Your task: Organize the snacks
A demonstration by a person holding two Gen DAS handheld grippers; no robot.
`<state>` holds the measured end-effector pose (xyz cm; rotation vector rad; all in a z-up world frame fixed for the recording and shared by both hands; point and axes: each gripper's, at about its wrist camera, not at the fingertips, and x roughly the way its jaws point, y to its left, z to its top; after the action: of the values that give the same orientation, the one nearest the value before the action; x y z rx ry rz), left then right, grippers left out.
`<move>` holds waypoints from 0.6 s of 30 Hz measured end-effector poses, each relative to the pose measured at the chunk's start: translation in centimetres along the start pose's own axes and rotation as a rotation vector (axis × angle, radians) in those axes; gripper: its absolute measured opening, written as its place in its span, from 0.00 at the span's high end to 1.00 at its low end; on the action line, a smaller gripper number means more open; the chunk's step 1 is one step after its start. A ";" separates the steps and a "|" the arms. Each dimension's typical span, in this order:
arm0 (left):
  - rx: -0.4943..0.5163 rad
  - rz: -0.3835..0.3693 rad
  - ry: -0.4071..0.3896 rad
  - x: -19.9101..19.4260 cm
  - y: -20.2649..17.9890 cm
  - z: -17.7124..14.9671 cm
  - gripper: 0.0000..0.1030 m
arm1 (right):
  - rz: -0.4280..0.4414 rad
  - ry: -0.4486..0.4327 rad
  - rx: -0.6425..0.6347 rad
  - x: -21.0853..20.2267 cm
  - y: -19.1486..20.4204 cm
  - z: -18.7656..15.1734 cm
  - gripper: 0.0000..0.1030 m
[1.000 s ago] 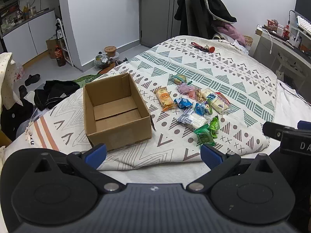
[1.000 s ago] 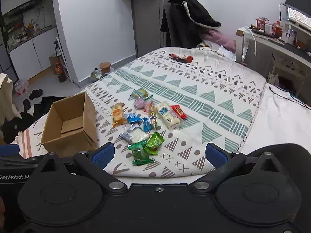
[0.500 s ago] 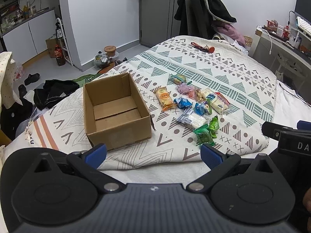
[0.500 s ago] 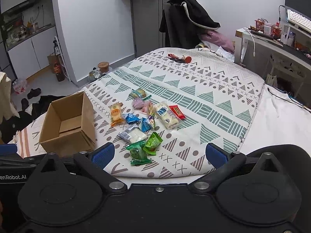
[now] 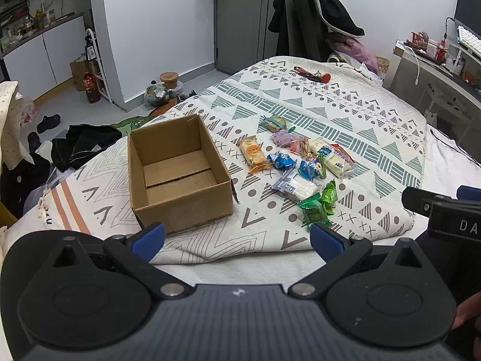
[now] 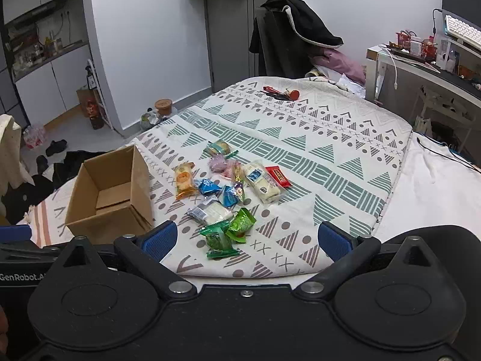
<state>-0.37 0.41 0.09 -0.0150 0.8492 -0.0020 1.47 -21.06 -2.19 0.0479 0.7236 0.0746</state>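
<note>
An empty brown cardboard box (image 5: 177, 168) (image 6: 111, 192) stands open on the patterned bedspread (image 5: 345, 114) (image 6: 315, 138). To its right lies a cluster of several wrapped snacks: green packets (image 5: 318, 204) (image 6: 228, 231), blue packets (image 5: 282, 161) (image 6: 209, 186), an orange packet (image 5: 254, 153) (image 6: 184, 180), a clear white packet (image 5: 296, 185) (image 6: 210, 212), a large white roll (image 5: 332, 158) (image 6: 263, 182). My left gripper (image 5: 237, 240) hovers open short of the bed's near edge, in front of the box. My right gripper (image 6: 246, 237) is open just before the green packets. Neither holds anything.
A red-and-black small item (image 6: 281, 93) lies at the bed's far end. A chair draped with dark clothes (image 6: 288, 39) stands behind. A desk with clutter (image 6: 427, 60) is at the right. Clothes and shoes (image 5: 81, 144) lie on the floor at the left.
Both views have shifted only slightly; the right gripper has edged a little closer to the snacks. Nothing on the bed has moved.
</note>
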 end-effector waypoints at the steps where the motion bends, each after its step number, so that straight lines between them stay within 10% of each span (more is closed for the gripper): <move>1: 0.001 -0.001 0.000 0.0 0.0 0.0 0.01 | 0.002 0.000 0.001 0.0 0.0 0.0 0.02; 18: 0.010 -0.004 -0.002 -0.3 -0.7 0.4 0.01 | 0.024 0.006 0.007 0.1 -0.1 -0.1 0.02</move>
<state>-0.23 -0.32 0.56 -0.0076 0.8468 -0.0100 1.47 -21.16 -2.39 0.0632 0.7294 0.0951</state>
